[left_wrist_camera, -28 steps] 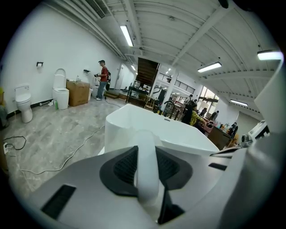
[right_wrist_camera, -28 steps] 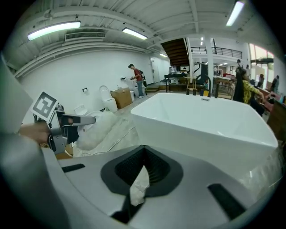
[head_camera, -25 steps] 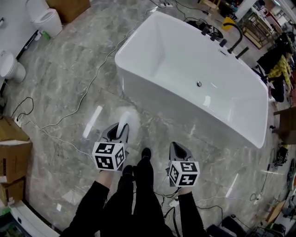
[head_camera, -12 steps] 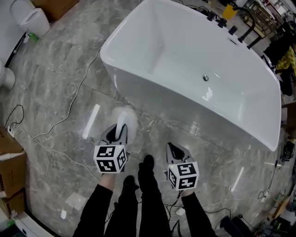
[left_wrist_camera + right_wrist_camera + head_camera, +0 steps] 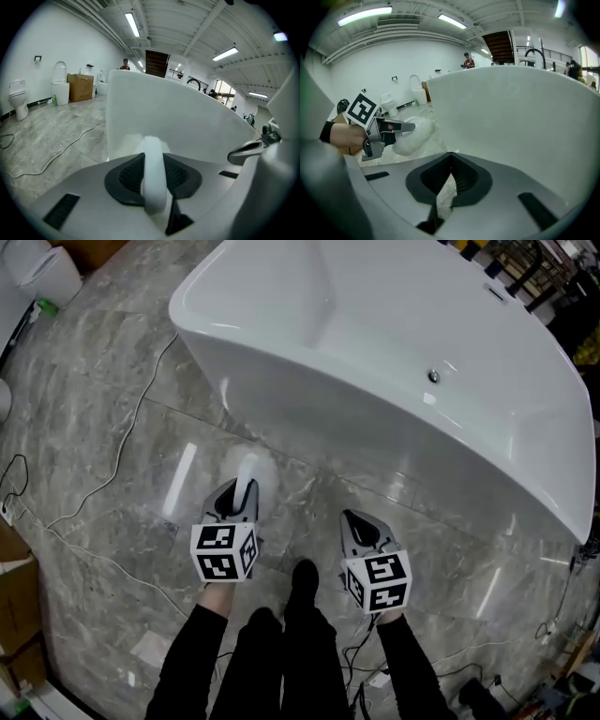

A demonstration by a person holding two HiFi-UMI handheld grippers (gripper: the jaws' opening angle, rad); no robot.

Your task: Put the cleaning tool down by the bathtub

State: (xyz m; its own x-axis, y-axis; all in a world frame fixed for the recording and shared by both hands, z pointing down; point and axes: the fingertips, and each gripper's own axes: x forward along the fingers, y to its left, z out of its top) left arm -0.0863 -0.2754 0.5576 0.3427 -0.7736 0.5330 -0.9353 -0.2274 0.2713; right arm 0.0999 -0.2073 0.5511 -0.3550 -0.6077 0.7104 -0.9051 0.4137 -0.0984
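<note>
White and fluffy, the scrubber (image 5: 253, 471) sits low by the bathtub (image 5: 309, 418) wall, its handle clenched in the left tool (image 5: 242, 498). The right gripper view alone shows its fuzzy head side-on. Whether the head touches the marble floor (image 5: 103, 418) is unclear. The right tool (image 5: 354, 521) is clenched on nothing. Both marker cubes (image 5: 223, 554) bear black-and-white squares.

I can read no words, numbers or brand names anywhere. The only print is the black-and-white square markers on the cubes of my left claw (image 5: 242, 495) and right claw (image 5: 356, 524).
</note>
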